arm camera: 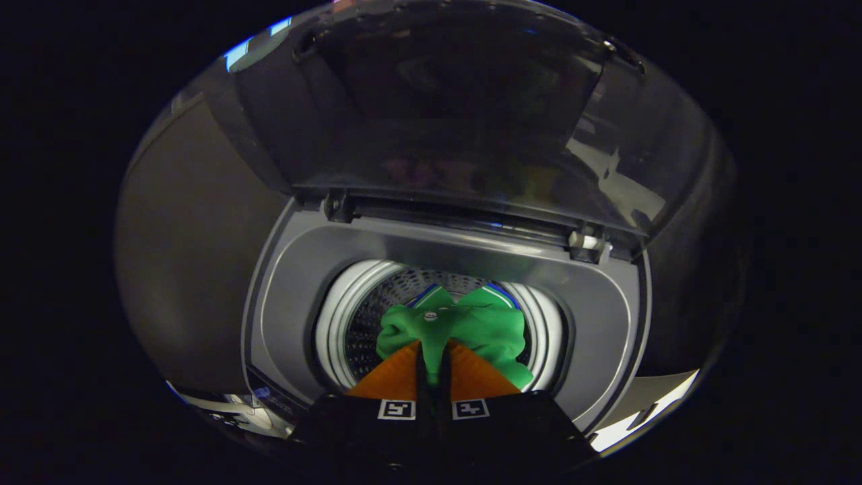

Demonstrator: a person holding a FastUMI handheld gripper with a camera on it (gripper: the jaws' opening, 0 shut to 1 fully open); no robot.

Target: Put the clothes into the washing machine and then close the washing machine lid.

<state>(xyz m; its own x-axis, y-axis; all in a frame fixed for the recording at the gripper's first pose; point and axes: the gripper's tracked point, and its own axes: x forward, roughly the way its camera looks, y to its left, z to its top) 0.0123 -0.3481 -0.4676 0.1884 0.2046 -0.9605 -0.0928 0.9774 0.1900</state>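
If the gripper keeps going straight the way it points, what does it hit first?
The gripper, shut on the green cloth garment, points down into the washing machine's perforated metal drum. It would likely meet the drum's bottom or wall first; depth is unclear.

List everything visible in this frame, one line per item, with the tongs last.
Washing machine: one, grey top deck, ahead of and below the tongs.
Lid: one, dark see-through, raised open, hinged at the far edge of the opening.
Drum: one, perforated metal with a white rim, inside the opening.
Garment: one, green with blue trim, hanging over the drum from the fingers.
Tongs: one pair, fingers pressed together on a fold of the garment.
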